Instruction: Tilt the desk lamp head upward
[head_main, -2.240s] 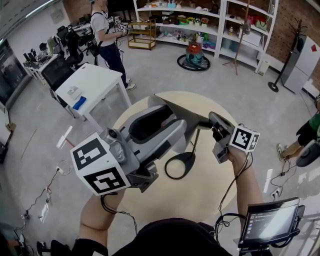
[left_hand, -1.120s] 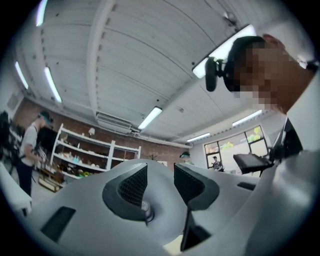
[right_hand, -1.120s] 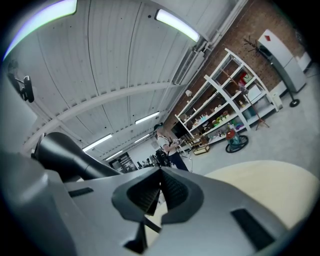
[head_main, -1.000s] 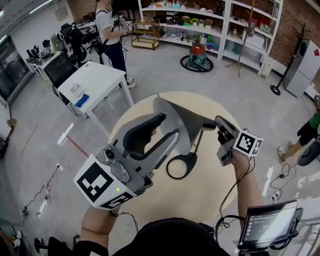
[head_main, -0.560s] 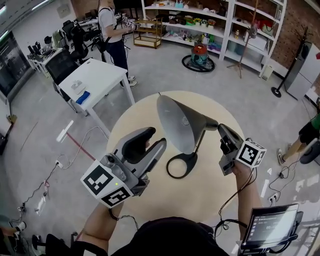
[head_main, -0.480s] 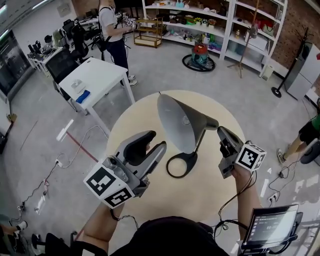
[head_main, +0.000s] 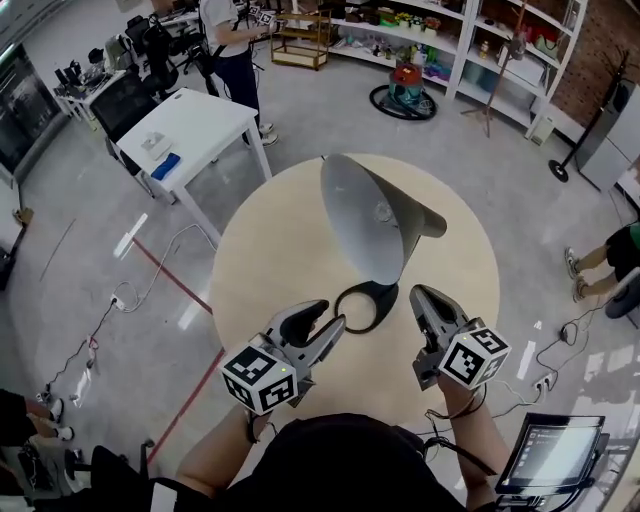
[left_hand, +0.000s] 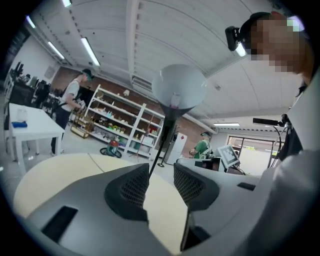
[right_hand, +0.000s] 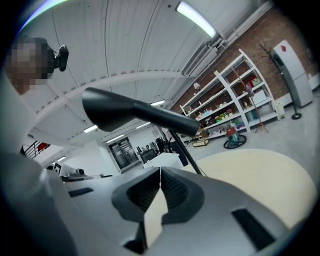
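Observation:
The desk lamp stands on the round beige table (head_main: 270, 250). Its grey cone head (head_main: 365, 215) is tilted with the open mouth facing up and left, above its black ring base (head_main: 362, 306). My left gripper (head_main: 322, 322) is open and holds nothing, a little short of the base on the left. My right gripper (head_main: 420, 297) is shut on nothing, just right of the base. In the left gripper view the lamp head (left_hand: 179, 85) rises on its thin stem (left_hand: 161, 150) beyond the parted jaws (left_hand: 159, 185). In the right gripper view the dark head (right_hand: 110, 111) hangs above the gripper (right_hand: 160, 189), whose jaws meet.
A white table (head_main: 190, 135) stands on the floor to the far left, with a person (head_main: 228, 45) behind it. Shelves (head_main: 450, 35) line the back wall. A tablet screen (head_main: 550, 455) is at lower right. Red tape (head_main: 170, 280) and cables lie on the floor.
Both grippers have drawn back toward me and down, away from the lamp. The right gripper has left the lamp's neck. The head stays tilted up.

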